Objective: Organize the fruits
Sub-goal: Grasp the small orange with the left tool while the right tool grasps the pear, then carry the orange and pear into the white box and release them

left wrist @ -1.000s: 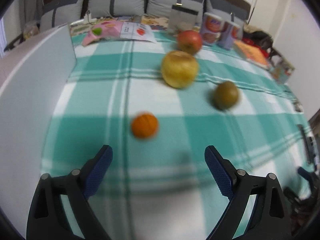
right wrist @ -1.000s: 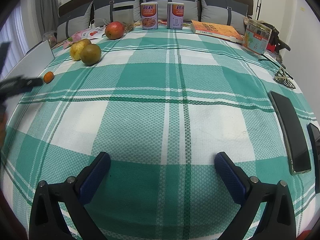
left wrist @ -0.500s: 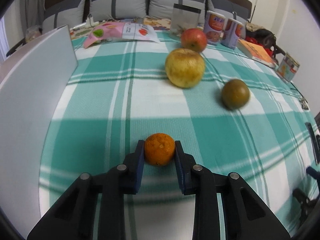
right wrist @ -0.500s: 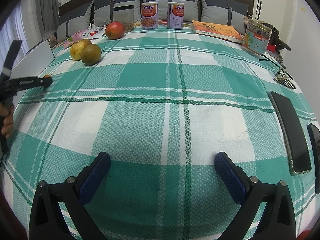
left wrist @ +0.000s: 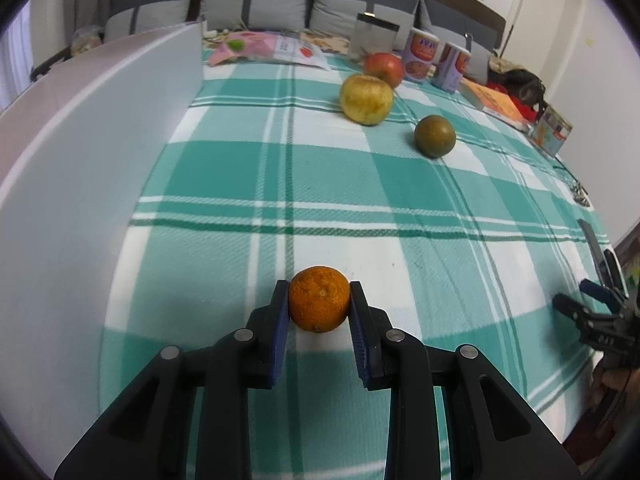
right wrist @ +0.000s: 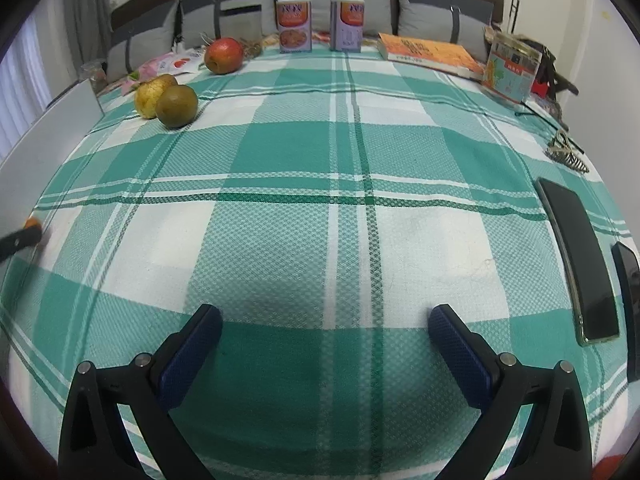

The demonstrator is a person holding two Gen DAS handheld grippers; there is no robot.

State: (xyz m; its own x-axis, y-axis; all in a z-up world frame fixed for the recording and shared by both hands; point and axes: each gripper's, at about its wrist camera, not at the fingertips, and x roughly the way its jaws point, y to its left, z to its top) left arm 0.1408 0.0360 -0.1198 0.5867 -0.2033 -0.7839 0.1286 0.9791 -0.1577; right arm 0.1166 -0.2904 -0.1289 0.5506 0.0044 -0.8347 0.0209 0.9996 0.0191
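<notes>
My left gripper (left wrist: 319, 304) is shut on a small orange (left wrist: 319, 299) and holds it over the green plaid cloth, beside a white box wall (left wrist: 80, 184). Farther off lie a yellow apple (left wrist: 366, 99), a green-brown fruit (left wrist: 435, 136) and a red apple (left wrist: 383, 69). My right gripper (right wrist: 326, 330) is open and empty above the cloth. In the right wrist view the yellow apple (right wrist: 150, 92), the green-brown fruit (right wrist: 176, 105) and the red apple (right wrist: 223, 56) sit at the far left, and the left gripper's tip with the orange (right wrist: 32, 223) shows at the left edge.
Two cans (right wrist: 294, 26) and a book (right wrist: 430, 53) stand at the back, with a tin box (right wrist: 510, 70) to the right. Two phones (right wrist: 576, 258) and a hair clip (right wrist: 566, 156) lie on the right side. Snack bags (left wrist: 268, 48) lie at the back left.
My left gripper closed on the orange and has since drawn back along the white box with it. The right gripper has not moved.
</notes>
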